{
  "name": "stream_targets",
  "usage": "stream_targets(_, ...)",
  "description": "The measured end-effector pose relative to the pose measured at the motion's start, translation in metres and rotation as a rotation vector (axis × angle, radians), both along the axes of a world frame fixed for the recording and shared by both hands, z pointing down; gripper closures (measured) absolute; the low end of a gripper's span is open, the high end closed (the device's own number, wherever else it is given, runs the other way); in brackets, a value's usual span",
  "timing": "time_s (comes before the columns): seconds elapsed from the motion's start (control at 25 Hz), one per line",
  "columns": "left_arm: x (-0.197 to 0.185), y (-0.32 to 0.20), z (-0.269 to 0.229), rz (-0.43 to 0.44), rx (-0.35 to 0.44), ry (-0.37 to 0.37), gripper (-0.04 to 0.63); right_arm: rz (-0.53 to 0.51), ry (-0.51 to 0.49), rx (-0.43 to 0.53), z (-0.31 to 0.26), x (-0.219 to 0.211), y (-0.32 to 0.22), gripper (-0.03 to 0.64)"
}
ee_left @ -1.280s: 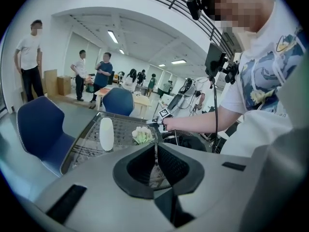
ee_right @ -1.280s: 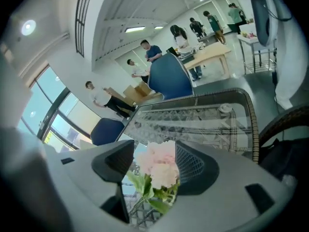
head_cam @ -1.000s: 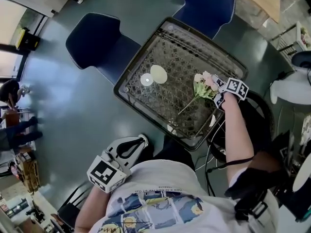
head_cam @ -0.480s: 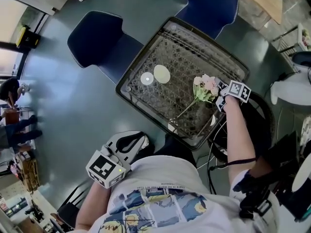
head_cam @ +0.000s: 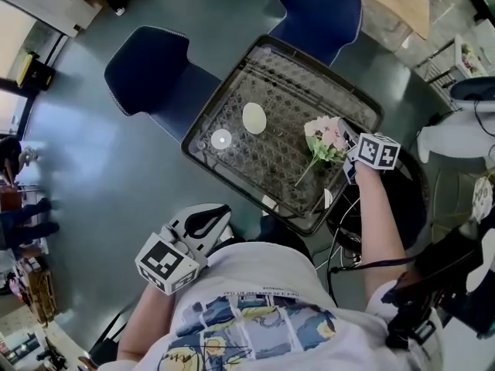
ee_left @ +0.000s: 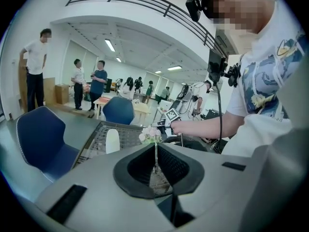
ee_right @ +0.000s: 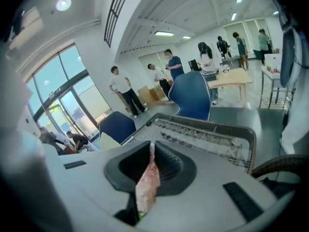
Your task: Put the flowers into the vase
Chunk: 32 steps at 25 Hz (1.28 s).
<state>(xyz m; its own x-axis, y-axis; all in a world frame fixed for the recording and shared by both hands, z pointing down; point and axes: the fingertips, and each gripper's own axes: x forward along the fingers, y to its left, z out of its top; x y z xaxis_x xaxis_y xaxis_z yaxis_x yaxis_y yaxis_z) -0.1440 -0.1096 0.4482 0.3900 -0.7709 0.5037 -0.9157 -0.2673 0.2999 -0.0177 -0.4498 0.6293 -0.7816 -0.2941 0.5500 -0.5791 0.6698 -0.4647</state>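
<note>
A small bunch of pink flowers (head_cam: 325,137) with a green stem hangs over the right side of the woven-top table (head_cam: 363,99). My right gripper (head_cam: 346,148) grips the blooms from the right. Its jaws are closing, and pink petals (ee_right: 146,180) are squeezed between them. The white vase (head_cam: 254,117) stands near the table's middle, to the left of the flowers, and it also shows in the left gripper view (ee_left: 112,141). My left gripper (head_cam: 225,213) is held low by my body, off the table's near edge, with its jaws together and nothing in them.
A small round white disc (head_cam: 221,138) lies beside the vase. Two blue chairs (head_cam: 147,64) (head_cam: 321,6) stand at the table's far side. Cables and a dark stool are on the right by my arm. Several people stand in the room beyond.
The right gripper has risen with the flowers in it, so the bunch and its stem have come up off the table top. The left gripper has hardly moved.
</note>
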Motion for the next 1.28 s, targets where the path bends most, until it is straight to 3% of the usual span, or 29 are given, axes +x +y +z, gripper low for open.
stream_targets(0.28,-0.002,0.024,-0.005,0.003,0.07,0.026,0.584,-0.048,-0.028,0.23,-0.091,-0.013,0.022,0.584)
stream_targets(0.56,-0.009,0.053,-0.011,-0.021,0.115,0.047,0.584,-0.093,-0.107,0.4,-0.185,-0.043,0.043,0.584)
stream_targets(0.92,-0.03,0.086,-0.023,-0.083,0.151,0.069,0.584,-0.199,-0.2,0.541,-0.277,-0.107,0.082,0.586)
stream_targets(1.28,-0.059,0.109,-0.028,-0.17,0.162,0.059,0.584,-0.262,-0.254,0.606,-0.312,-0.17,0.095,0.586)
